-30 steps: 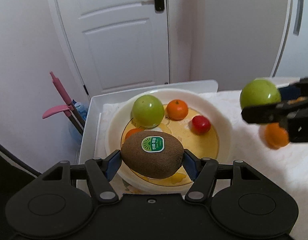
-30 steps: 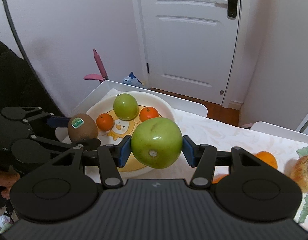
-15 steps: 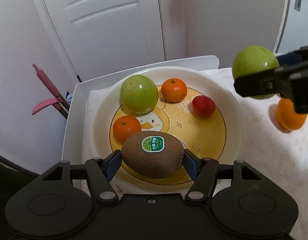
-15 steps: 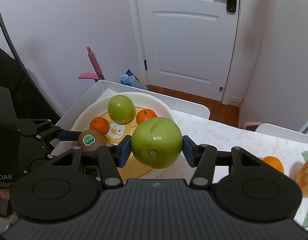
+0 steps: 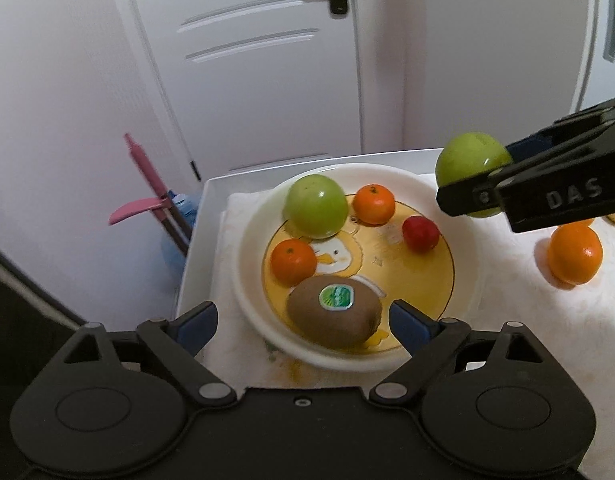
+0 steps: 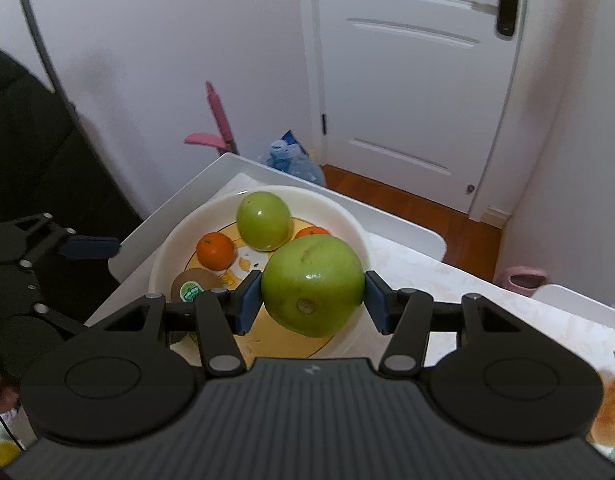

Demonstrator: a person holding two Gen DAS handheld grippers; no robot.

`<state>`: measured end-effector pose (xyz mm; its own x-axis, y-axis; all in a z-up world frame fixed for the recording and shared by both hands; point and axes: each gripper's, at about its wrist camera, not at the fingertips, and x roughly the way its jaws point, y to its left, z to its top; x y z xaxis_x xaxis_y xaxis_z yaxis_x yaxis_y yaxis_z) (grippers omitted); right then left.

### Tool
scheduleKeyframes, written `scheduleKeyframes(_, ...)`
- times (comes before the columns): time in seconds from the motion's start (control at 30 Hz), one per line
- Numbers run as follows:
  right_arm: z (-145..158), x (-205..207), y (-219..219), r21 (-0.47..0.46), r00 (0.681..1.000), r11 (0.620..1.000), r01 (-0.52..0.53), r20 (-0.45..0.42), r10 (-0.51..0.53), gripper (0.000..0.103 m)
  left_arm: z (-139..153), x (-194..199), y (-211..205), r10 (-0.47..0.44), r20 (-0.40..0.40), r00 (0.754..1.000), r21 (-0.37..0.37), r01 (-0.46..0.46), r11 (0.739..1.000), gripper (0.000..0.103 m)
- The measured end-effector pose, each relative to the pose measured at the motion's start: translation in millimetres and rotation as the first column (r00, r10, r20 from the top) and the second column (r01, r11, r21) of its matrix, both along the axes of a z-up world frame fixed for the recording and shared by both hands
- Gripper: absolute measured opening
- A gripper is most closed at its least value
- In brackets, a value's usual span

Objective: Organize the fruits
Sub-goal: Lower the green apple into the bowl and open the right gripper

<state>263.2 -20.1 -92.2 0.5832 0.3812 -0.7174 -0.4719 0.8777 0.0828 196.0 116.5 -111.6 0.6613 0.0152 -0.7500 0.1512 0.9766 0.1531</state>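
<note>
Red fruit (image 5: 421, 233) hidden behind clamped apple (image 6: 313, 285)

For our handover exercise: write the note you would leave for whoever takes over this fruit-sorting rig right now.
Left gripper: open, fingers either side of the kiwi, which lies in the plate.
Right gripper: shut on a green apple, held above the plate's near side.
In the plate: kiwi, another apple, two tangerines, a red fruit.
Left: set the held apple down; an orange lies on the table, outside the plate.
</note>
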Motion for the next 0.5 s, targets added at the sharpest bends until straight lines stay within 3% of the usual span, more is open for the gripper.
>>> scheduleKeyframes(0.5, -47.2, -4.5, 28.4, -0.053, 0.989, 0.99, -0.128, -0.079, 0.124, 0.069, 3.8, -25.2, 23.3, 0.15, 0.021, 0.988, -0.034, -0.15, 0.988, 0.095)
